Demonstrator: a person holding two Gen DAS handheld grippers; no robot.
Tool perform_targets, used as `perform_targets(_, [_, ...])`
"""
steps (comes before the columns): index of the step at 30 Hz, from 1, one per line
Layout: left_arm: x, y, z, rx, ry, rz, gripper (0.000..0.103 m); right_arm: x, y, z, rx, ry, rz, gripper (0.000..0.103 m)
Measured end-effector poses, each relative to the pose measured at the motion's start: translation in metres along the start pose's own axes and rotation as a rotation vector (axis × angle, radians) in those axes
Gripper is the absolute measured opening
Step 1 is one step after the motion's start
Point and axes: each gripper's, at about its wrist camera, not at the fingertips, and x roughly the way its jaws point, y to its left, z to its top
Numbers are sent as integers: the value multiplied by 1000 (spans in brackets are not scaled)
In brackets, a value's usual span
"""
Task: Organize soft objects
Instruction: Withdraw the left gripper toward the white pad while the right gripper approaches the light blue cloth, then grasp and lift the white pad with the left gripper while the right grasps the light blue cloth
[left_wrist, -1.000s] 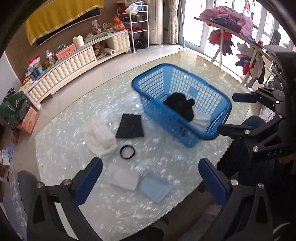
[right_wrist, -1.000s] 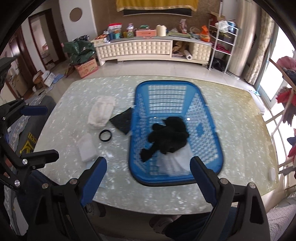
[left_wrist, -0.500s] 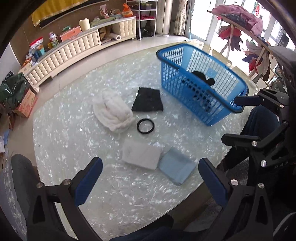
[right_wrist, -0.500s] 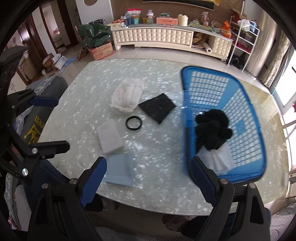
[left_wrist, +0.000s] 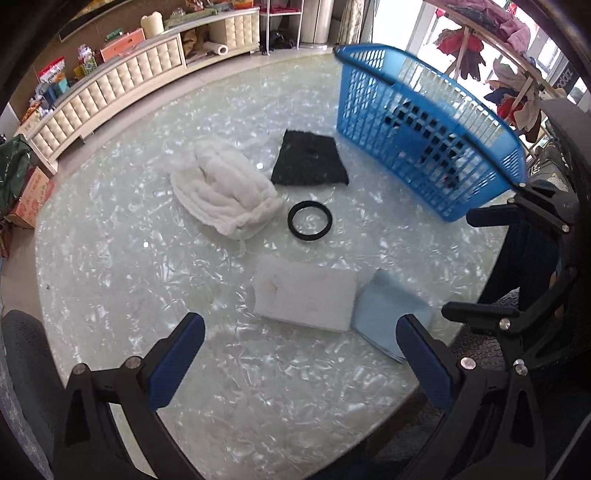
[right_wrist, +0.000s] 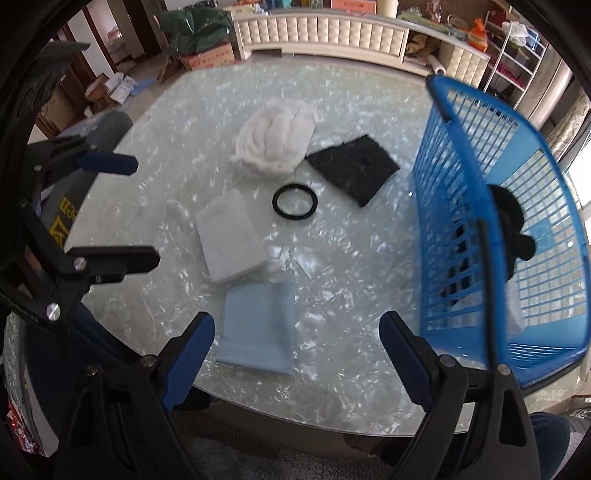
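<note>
Both grippers, left gripper (left_wrist: 299, 354) and right gripper (right_wrist: 295, 354), are sinking with jaws wide and empty over the table's near edge, where the blue cloth (right_wrist: 258, 328) is lying and risking sliding off beside the white pad (right_wrist: 229, 236), short of the blue basket (right_wrist: 491, 229).

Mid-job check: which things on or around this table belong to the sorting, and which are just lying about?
Job: blue basket, white fluffy bundle, black cloth, white pad, light blue cloth, black ring.

Lying about: cardboard box, paper roll, clothes rack.
</note>
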Motion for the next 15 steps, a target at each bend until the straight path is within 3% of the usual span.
perform_targets(15, [62, 29, 13, 20, 52, -51, 103, 58, -4, -2, 20, 130, -13, 84])
